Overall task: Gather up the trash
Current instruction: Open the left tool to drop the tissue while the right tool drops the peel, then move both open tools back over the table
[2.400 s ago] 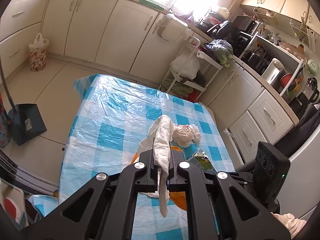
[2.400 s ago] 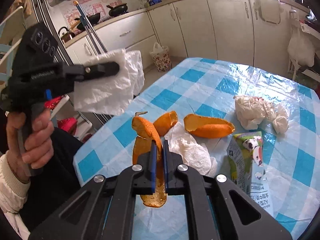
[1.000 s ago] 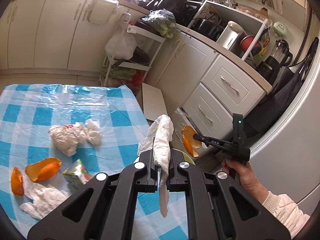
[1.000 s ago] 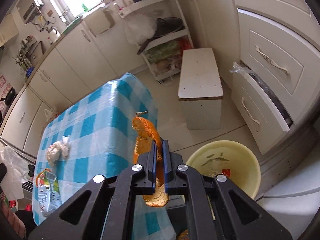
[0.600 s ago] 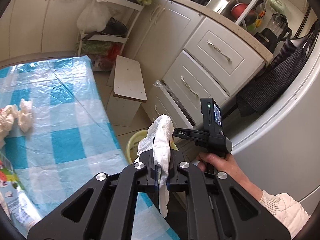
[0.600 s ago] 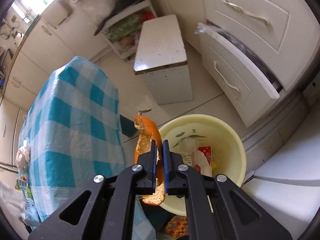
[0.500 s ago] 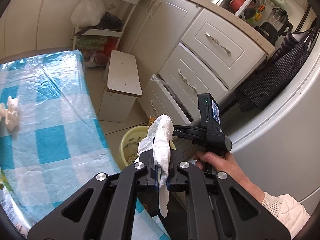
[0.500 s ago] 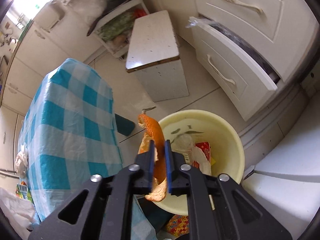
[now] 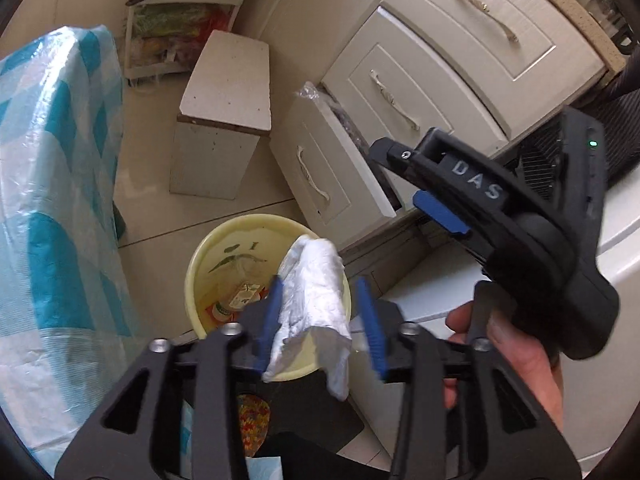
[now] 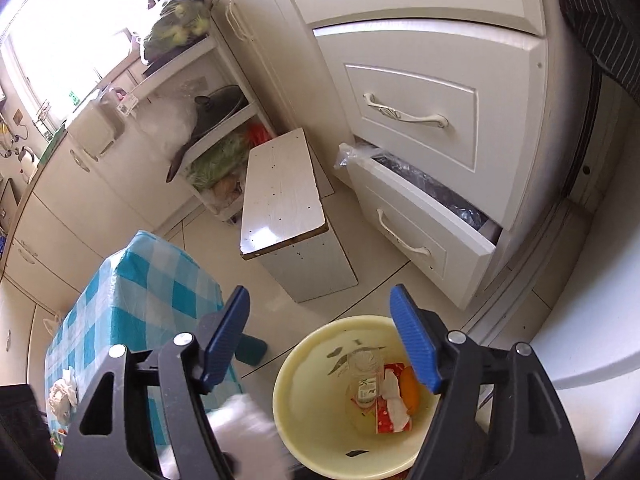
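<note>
The left gripper (image 9: 320,320) hangs directly above the yellow bin (image 9: 208,248), jaws spread, the white tissue (image 9: 312,292) loose between them, long axis pointing down; the right gripper (image 10: 320,336) gapes empty beside it

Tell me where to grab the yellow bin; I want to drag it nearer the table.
Grip the bin by its rim, coming straight down from above, with one finger inside the wall and one outside. It stands upright and open, its wall is thin, and the trash lies low at the bottom, so the upper wall is free. The side toward the stool looks least crowded.
</note>
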{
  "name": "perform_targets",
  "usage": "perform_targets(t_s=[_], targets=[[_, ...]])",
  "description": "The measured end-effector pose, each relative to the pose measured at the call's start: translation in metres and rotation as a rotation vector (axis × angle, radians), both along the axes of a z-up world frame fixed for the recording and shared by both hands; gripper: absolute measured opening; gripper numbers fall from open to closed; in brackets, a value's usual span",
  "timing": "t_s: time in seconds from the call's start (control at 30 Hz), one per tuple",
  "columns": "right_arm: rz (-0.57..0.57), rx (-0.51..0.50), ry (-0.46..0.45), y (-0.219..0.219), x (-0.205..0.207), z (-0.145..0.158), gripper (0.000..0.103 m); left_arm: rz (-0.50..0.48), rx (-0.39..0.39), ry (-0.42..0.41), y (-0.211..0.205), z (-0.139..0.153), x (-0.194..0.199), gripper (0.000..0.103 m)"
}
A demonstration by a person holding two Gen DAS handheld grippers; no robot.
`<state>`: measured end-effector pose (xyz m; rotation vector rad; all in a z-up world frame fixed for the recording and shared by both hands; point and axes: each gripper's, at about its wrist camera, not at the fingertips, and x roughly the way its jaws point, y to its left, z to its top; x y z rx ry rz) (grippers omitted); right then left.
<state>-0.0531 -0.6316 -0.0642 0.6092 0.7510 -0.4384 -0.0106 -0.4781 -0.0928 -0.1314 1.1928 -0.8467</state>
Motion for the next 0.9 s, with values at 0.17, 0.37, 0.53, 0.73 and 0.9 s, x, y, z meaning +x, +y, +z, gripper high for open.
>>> perform_targets(t_s=[0.17, 0.37, 0.53, 0.73, 0.9], targets=[[0.007, -0.004, 0.0, -0.002, 0.002, 0.001, 0.07, 0.043, -0.012, 0.025, 0.004, -0.005, 0.004, 0.061], [0.009, -0.019, 0.012, 0.002, 0.003, 0.0, 0.07, 0.067, -0.014, -0.024, 0.029, 0.01, -0.001, 0.069], [0.039, -0.072, 0.028, 0.012, 0.007, 0.004, 0.071, 0.074, -0.022, -0.083, 0.051, 0.03, -0.012, 0.074], [0.103, -0.153, 0.018, 0.031, 0.012, 0.013, 0.074, 0.076, -0.017, -0.171, 0.08, 0.059, -0.028, 0.079], [0.126, -0.195, 0.018, 0.042, 0.015, 0.017, 0.074, 0.087, -0.019, -0.262, 0.112, 0.086, -0.04, 0.081]])
